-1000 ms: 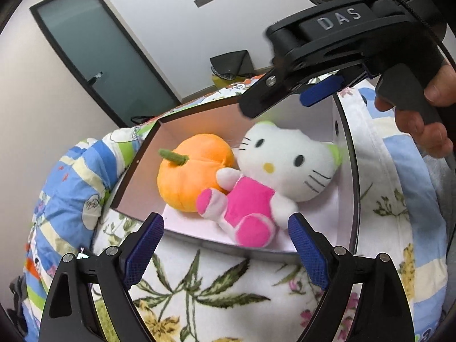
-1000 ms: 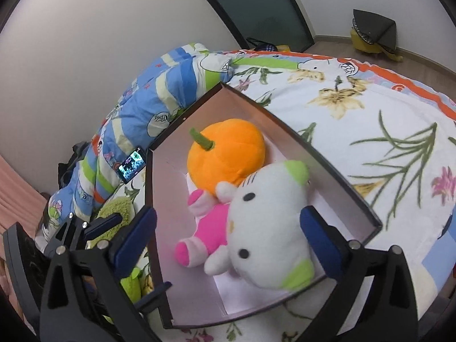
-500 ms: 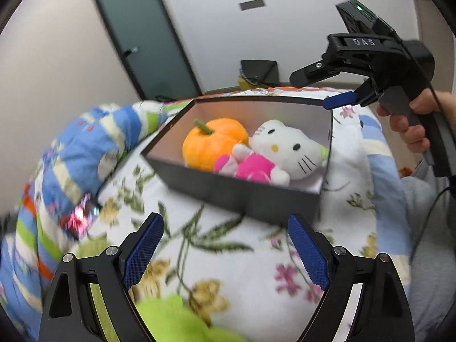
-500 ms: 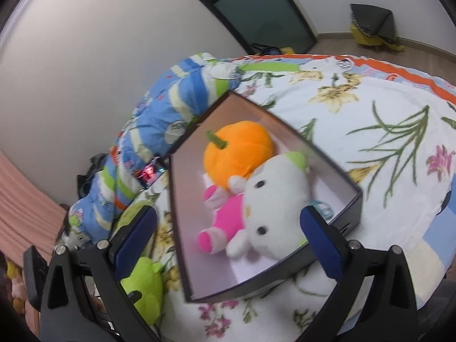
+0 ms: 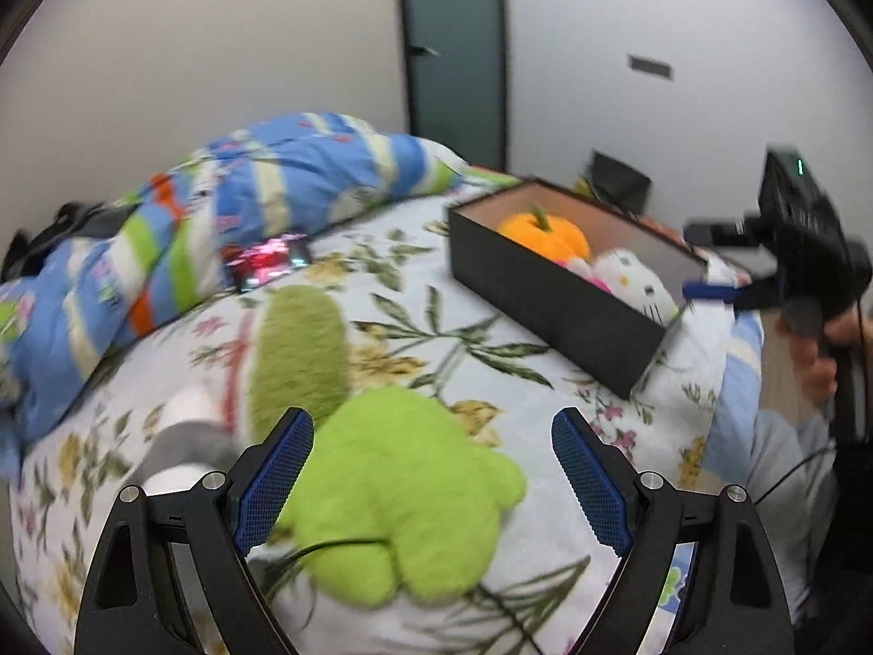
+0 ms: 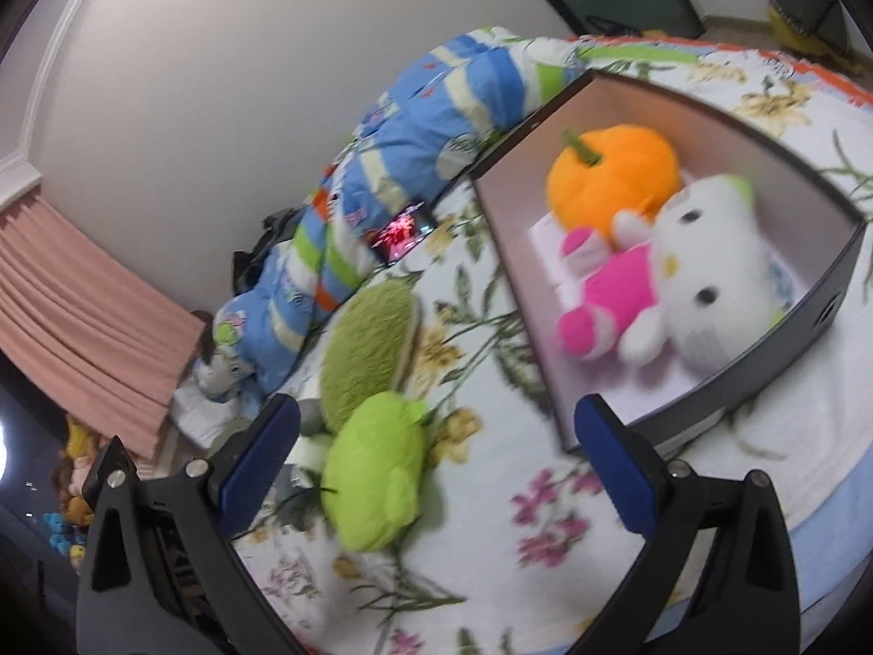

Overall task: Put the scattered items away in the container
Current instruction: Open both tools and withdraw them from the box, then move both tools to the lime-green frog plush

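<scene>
You've got two toys in the box (image 6: 829, 316) at the right of the right-wrist view: the pumpkin (image 6: 616, 174) and white cat (image 6: 709, 278). Left to do, I'd judge: the bright green toy (image 5: 404, 486) at bottom center of the left-wrist view, plus the olive plush (image 5: 297, 355) just behind it. Your left gripper (image 5: 431, 477) is spread wide w/ the green toy between its fingers, not pinched yet. Right gripper (image 6: 436, 469) is spread too, holding nothing.
</scene>
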`<move>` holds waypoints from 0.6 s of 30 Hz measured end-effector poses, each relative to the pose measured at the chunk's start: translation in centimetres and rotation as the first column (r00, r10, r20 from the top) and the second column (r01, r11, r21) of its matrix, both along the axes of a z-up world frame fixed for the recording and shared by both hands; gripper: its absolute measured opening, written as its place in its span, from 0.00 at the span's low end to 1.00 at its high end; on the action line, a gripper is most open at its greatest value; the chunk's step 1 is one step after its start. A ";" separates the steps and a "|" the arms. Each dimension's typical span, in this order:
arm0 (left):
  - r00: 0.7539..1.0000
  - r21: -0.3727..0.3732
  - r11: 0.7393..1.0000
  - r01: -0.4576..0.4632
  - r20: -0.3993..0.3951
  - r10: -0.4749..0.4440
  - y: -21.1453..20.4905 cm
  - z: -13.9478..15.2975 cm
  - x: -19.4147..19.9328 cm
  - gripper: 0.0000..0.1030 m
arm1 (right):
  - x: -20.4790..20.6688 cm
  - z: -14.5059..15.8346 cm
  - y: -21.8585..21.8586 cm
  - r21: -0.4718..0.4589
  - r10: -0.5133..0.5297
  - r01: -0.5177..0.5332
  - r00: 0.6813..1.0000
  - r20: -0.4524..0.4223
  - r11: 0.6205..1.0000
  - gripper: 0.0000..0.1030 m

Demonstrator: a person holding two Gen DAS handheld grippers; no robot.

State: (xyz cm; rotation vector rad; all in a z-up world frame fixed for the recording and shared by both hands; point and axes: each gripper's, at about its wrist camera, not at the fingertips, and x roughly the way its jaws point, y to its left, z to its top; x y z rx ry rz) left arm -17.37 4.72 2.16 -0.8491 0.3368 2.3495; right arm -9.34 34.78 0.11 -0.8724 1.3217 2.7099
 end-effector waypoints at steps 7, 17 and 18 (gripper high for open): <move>0.990 0.125 0.988 -0.085 -0.102 0.098 -6.3 6.6 6.2 0.99 | 0.9 2.6 -4.1 0.006 0.056 -0.056 0.998 -0.042 0.998 0.99; 0.998 0.137 0.989 -0.055 -0.006 0.057 -6.5 4.0 6.8 0.99 | 1.9 2.8 -7.9 0.013 0.130 -0.130 0.991 -0.029 0.991 0.99; 0.998 0.134 0.989 -0.063 0.025 0.060 -6.1 2.9 6.2 0.99 | 1.8 2.6 -8.1 0.015 0.133 -0.133 0.991 -0.021 0.991 0.99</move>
